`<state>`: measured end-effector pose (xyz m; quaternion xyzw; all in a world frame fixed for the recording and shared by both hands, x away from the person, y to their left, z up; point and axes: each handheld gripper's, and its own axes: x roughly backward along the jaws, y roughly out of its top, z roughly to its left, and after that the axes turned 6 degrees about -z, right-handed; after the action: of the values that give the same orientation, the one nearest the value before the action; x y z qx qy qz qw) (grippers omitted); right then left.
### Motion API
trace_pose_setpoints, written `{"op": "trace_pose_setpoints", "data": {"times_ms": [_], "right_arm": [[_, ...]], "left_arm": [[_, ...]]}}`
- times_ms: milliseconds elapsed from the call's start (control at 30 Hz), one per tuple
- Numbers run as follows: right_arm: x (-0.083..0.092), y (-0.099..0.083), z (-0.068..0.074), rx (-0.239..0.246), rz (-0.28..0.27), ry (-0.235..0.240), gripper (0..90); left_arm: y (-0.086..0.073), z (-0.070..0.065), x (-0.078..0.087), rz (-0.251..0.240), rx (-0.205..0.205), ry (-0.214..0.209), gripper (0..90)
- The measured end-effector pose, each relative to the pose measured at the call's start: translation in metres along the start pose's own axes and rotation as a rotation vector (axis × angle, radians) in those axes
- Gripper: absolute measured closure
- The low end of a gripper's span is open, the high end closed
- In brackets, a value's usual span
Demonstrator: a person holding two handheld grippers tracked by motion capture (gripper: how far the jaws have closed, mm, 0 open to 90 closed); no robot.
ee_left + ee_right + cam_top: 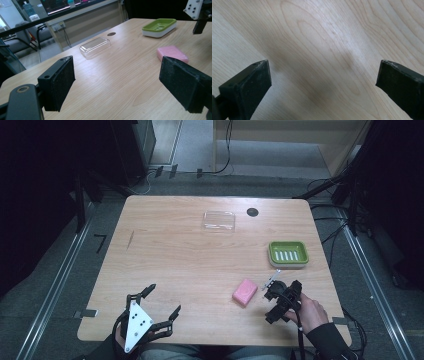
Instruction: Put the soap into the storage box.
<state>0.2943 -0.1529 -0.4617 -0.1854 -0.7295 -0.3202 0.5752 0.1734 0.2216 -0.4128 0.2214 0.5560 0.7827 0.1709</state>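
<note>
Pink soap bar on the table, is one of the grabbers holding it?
No. The pink rectangular soap bar lies free on the wood; the left gripper and right gripper are open and empty.

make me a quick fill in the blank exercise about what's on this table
1. The bar of soap lying on the table is ____ in colour.
2. The green soap dish holds ____ inside it.
3. The jaws of the left tool stand ____.
4. The clear lid lies on the ____ side of the table from the person.

Missing words: pink; nothing; open; far
</note>
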Motion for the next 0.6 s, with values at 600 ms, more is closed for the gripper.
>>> {"op": "trace_pose_setpoints", "data": {"times_ms": [600], "right_arm": [[0.002,0.029,0.010,0.011,-0.019,0.044,0.0]], "left_arm": [[0.000,0.000,0.000,-0.003,0.002,-0.001,13.6]]}}
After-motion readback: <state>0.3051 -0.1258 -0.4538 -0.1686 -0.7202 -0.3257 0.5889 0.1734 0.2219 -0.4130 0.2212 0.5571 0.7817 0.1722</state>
